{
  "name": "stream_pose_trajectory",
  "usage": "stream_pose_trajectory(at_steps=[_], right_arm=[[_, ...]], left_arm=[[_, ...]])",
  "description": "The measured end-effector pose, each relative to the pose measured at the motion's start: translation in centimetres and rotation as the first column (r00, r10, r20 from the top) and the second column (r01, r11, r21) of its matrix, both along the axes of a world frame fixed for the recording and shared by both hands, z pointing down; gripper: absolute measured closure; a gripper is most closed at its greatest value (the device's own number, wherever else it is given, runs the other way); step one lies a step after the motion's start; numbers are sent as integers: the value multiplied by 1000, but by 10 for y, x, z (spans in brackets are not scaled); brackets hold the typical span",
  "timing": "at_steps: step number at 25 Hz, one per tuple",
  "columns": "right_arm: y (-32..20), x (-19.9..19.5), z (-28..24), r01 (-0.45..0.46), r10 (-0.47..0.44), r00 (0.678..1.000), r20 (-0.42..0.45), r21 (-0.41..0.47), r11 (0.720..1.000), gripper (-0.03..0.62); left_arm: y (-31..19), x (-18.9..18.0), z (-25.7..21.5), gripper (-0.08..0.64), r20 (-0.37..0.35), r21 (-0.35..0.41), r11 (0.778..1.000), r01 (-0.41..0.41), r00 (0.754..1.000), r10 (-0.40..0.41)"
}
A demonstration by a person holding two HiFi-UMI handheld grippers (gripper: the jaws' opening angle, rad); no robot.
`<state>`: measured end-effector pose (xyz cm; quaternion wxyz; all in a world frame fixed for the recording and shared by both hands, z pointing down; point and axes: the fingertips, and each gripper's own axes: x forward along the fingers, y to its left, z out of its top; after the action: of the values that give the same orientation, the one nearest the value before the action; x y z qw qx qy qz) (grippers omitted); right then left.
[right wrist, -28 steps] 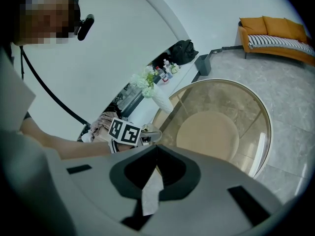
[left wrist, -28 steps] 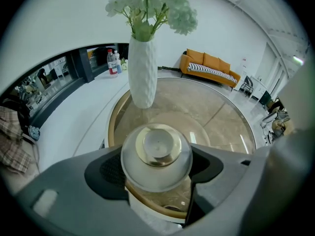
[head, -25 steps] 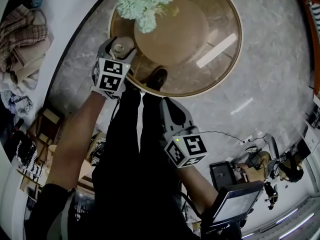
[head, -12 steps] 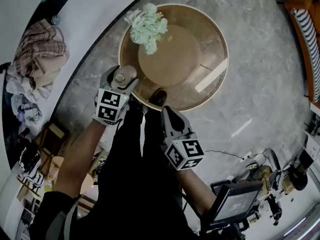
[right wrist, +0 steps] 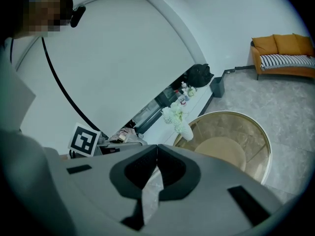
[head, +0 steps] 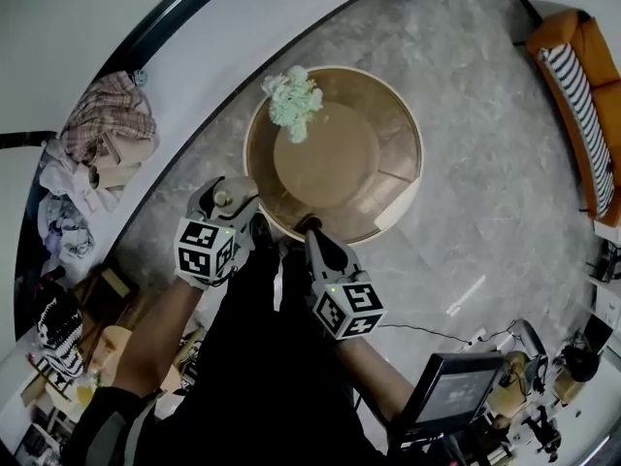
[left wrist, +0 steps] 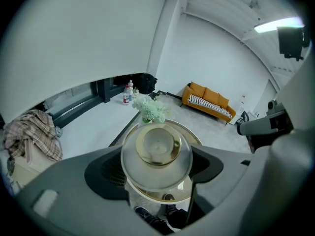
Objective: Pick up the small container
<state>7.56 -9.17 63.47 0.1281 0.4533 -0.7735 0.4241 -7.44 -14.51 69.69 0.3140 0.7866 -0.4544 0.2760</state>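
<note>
Left tool (head: 227, 205) has its jaws closed on the small container (head: 222, 198), one grey jaw pressing each side of the round body. In the left gripper view the small container (left wrist: 156, 150) fills the gap of the left tool (left wrist: 157, 170); it is a pale, round pot with a gold-coloured top facing the camera, and it stands upright between the jaws. It is off the surface (head: 393, 158). In the head view it hangs just outside the surface's near-left edge, above the grey marble floor (head: 485, 212).

The right tool (head: 314, 235) is held lower and closer to the person's body, its tip near the surface's near edge. In the right gripper view the right tool (right wrist: 156, 147) has its jaws pressed together at the tips, with nothing between them.

The surface is round, with a pale rim and a brown, glossy top that has a raised disc in the middle. A bunch of pale green flowers (head: 294, 100) stands by its far-left edge. They also show behind the small container in the left gripper view (left wrist: 150, 109).

An orange sofa (head: 572, 95) with a striped cushion stands well apart from the surface, at the far right of the room. A heap of plaid clothing (head: 102, 129) lies on the white ledge (head: 175, 76) to the left.
</note>
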Motion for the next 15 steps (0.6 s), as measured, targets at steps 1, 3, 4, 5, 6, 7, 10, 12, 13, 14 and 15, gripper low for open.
stream_pose_trajectory(at_steps=[1, 3, 4, 5, 6, 7, 10, 12, 13, 14, 15], right_arm=[[1, -1, -6, -3, 3, 1000, 5, 2, 1000, 586], [2, -2, -16, -9, 9, 1000, 13, 14, 1000, 586], [3, -3, -20, -11, 11, 1000, 17, 23, 1000, 586], [4, -4, -25, -12, 11, 1000, 21, 29, 1000, 586], [8, -5, -29, -11, 10, 1000, 24, 32, 999, 586], [12, -6, -34, -8, 7, 1000, 26, 32, 999, 586], [24, -10, -47, 1, -2, 1000, 25, 32, 999, 586], [30, -11, -55, 7, -8, 1000, 25, 40, 999, 586], [32, -12, -58, 10, -11, 1000, 25, 45, 999, 586], [34, -12, -62, 13, -14, 1000, 25, 52, 999, 586], [35, -11, -65, 14, -16, 1000, 25, 58, 998, 586]], left_arm=[[4, 0, -9, 221, -11, 0, 1000, 6, 1000, -6], [13, 0, -23, 221, -45, -1, 1000, 22, 999, -22], [17, -1, -30, 221, -66, -2, 1000, 31, 997, -31], [23, -1, -37, 221, -87, -4, 999, 39, 995, -40], [30, -2, -44, 221, -103, -6, 999, 47, 994, -48], [38, -4, -51, 221, -115, -8, 999, 53, 992, -54], [60, -8, -73, 221, -132, -3, 998, 63, 989, -63], [71, -10, -85, 221, -133, 4, 998, 62, 989, -61], [77, -10, -90, 221, -130, 9, 998, 59, 990, -57], [81, -10, -94, 221, -127, 15, 998, 54, 991, -52], [85, -10, -99, 221, -126, 21, 998, 51, 991, -48]])
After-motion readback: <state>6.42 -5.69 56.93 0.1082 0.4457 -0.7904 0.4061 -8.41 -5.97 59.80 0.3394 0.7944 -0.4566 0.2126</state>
